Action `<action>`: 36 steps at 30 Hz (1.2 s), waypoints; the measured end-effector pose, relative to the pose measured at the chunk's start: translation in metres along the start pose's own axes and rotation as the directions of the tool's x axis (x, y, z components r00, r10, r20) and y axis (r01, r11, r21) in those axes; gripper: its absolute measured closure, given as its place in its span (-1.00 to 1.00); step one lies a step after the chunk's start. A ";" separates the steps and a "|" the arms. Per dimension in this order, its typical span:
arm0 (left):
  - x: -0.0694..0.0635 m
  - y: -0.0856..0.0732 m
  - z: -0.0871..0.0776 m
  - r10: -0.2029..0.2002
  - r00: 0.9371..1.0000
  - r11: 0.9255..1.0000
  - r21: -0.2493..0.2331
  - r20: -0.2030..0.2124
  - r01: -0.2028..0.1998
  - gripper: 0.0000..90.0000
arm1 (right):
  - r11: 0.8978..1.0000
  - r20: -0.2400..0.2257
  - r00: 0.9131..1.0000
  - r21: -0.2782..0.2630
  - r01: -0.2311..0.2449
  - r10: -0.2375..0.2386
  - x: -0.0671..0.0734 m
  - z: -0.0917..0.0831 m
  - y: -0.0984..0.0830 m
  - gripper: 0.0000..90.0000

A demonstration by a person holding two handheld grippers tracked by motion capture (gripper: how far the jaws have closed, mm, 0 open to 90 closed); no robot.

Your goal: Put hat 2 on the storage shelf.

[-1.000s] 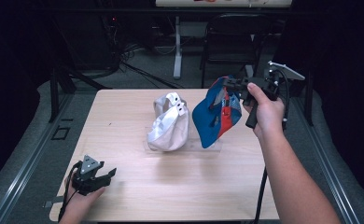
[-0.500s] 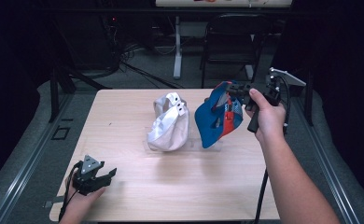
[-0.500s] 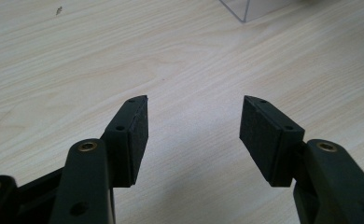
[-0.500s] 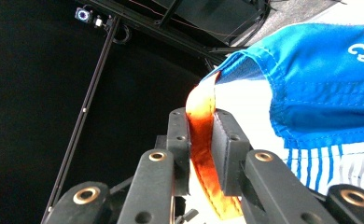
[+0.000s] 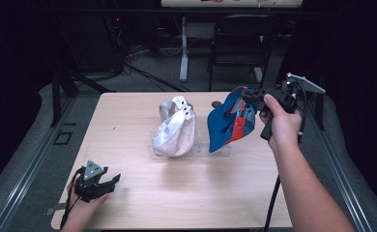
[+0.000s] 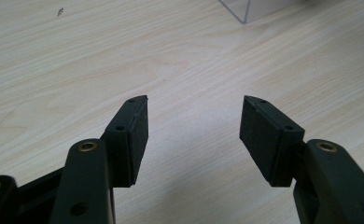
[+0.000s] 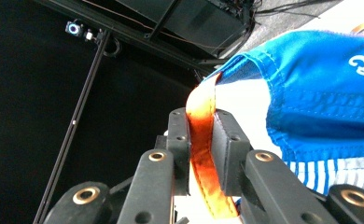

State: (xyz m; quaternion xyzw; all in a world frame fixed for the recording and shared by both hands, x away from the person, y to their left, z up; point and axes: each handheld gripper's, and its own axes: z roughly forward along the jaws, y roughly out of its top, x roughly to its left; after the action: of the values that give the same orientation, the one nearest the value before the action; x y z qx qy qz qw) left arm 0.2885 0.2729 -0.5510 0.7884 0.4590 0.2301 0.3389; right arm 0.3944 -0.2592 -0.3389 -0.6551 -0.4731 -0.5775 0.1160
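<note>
A blue bag [image 5: 224,126] with red and striped parts hangs tilted over the table's right half, and the right gripper view shows its blue fabric [image 7: 320,88] close up. My right gripper [image 5: 248,96] holds it from the right. Its jaws [image 7: 201,116] are shut on the bag's orange strap [image 7: 199,140]. A white bag [image 5: 174,128] sits slumped at the table's middle, left of the blue one. At the near left corner my left gripper [image 5: 110,180] rests low over the wood, its jaws [image 6: 194,121] open with only bare table between them.
A clear plastic plate [image 5: 198,151] lies under the two bags, and its corner [image 6: 245,11] shows in the left gripper view. The wooden table [image 5: 186,193] has dark floor, cables and a chair [image 5: 239,43] beyond its far edge.
My right hand has drifted slightly right and down with the blue bag, which now hangs a little lower. The left gripper and the white bag have kept still.
</note>
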 end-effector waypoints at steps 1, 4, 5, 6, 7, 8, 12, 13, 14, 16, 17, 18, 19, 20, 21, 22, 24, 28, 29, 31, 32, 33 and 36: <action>-0.001 0.000 0.000 0.000 1.000 1.000 0.002 -0.001 0.000 -0.06 | 1.000 -0.002 1.000 0.002 -0.004 0.004 0.000 0.002 -0.001 0.74; -0.001 0.000 0.001 0.006 1.000 1.000 0.005 0.001 -0.006 -0.06 | 1.000 -0.006 1.000 0.020 0.002 -0.002 0.001 0.009 -0.004 0.74; -0.001 0.000 0.001 0.007 1.000 1.000 0.005 0.000 -0.007 -0.06 | 1.000 -0.006 1.000 0.024 0.006 -0.006 0.001 0.012 -0.005 0.74; -0.001 0.001 0.002 0.009 1.000 1.000 0.006 0.001 -0.009 -0.06 | 0.999 -0.005 1.000 0.034 0.007 -0.007 0.001 0.015 -0.006 0.74; -0.001 0.000 0.002 0.005 1.000 1.000 0.007 0.000 -0.005 -0.06 | 0.999 -0.006 1.000 0.044 0.010 -0.010 0.002 0.018 -0.007 0.74; 0.000 0.000 0.001 0.006 1.000 1.000 0.006 0.000 -0.006 -0.06 | 0.999 -0.006 1.000 0.052 0.013 -0.013 0.002 0.021 -0.008 0.74; 0.001 0.000 0.000 0.000 1.000 1.000 0.001 -0.003 0.000 -0.06 | 0.996 -0.003 1.000 0.087 0.022 -0.022 0.000 0.031 -0.014 0.74; 0.001 0.000 0.000 0.003 1.000 1.000 0.007 -0.002 -0.003 -0.06 | 0.995 -0.004 1.000 0.094 0.024 -0.024 -0.001 0.033 -0.015 0.74; 0.001 0.000 -0.001 0.003 1.000 1.000 0.006 -0.003 -0.003 -0.06 | 0.995 0.000 1.000 0.097 0.021 -0.022 -0.001 0.035 -0.016 0.74; 0.001 0.000 -0.001 0.003 1.000 1.000 0.007 -0.003 -0.003 -0.06 | 0.994 0.013 1.000 0.105 0.025 -0.026 -0.002 0.039 -0.019 0.73; 0.001 0.000 0.000 0.003 1.000 1.000 0.006 -0.002 -0.003 -0.06 | 0.992 0.017 0.999 0.119 0.036 -0.039 -0.004 0.040 -0.020 0.73; 0.001 0.000 0.000 0.001 1.000 1.000 0.001 -0.003 -0.001 -0.06 | 0.991 0.021 0.999 0.125 0.039 -0.042 -0.005 0.041 -0.021 0.73; 0.001 0.000 0.000 0.001 1.000 1.000 0.002 -0.002 -0.001 -0.06 | 0.991 0.024 0.999 0.128 0.039 -0.043 -0.007 0.043 -0.022 0.73; 0.000 0.000 0.000 0.001 1.000 1.000 0.003 -0.002 -0.001 -0.06 | 0.991 0.026 0.999 0.130 0.038 -0.042 -0.009 0.044 -0.023 0.73; 0.000 0.000 0.001 0.001 1.000 1.000 0.003 -0.003 -0.001 -0.06 | 0.990 0.026 0.999 0.135 0.037 -0.041 -0.011 0.044 -0.023 0.73; 0.001 0.000 0.001 0.000 1.000 1.000 0.003 -0.002 0.000 -0.06 | 0.990 0.030 0.999 0.135 0.032 -0.036 -0.012 0.045 -0.024 0.73; 0.001 0.000 0.001 -0.001 1.000 1.000 0.003 -0.003 0.001 -0.06 | 0.990 0.032 0.999 0.140 0.029 -0.034 -0.016 0.046 -0.024 0.72; 0.000 0.000 0.001 0.000 1.000 1.000 0.005 -0.001 0.000 -0.06 | 0.990 0.039 0.999 0.138 0.026 -0.031 -0.018 0.046 -0.025 0.70; 0.000 0.000 0.001 0.000 1.000 1.000 0.005 -0.001 0.000 -0.06 | 0.989 0.038 0.999 0.142 0.032 -0.038 -0.019 0.045 -0.025 0.70; 0.000 0.000 0.001 0.000 1.000 1.000 0.005 -0.001 0.000 -0.06 | 0.989 0.044 0.998 0.142 0.029 -0.036 -0.019 0.044 -0.025 0.69; 0.000 0.000 0.001 -0.001 1.000 1.000 0.004 -0.001 0.001 -0.06 | 0.990 0.046 0.998 0.139 0.032 -0.038 -0.019 0.043 -0.025 0.68; 0.000 0.000 0.001 -0.001 1.000 1.000 0.004 -0.002 0.001 -0.06 | 0.990 0.045 0.998 0.137 0.036 -0.043 -0.019 0.042 -0.025 0.68; 0.001 0.000 0.001 -0.002 1.000 1.000 0.003 -0.003 0.002 -0.06 | 0.990 0.052 0.997 0.139 0.040 -0.048 -0.020 0.040 -0.024 0.67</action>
State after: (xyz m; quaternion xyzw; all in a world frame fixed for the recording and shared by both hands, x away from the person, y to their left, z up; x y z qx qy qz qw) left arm 0.2893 0.2735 -0.5519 0.7881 0.4608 0.2301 0.3371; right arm 0.4043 -0.2278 -0.3780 -0.6507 -0.5291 -0.5276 0.1350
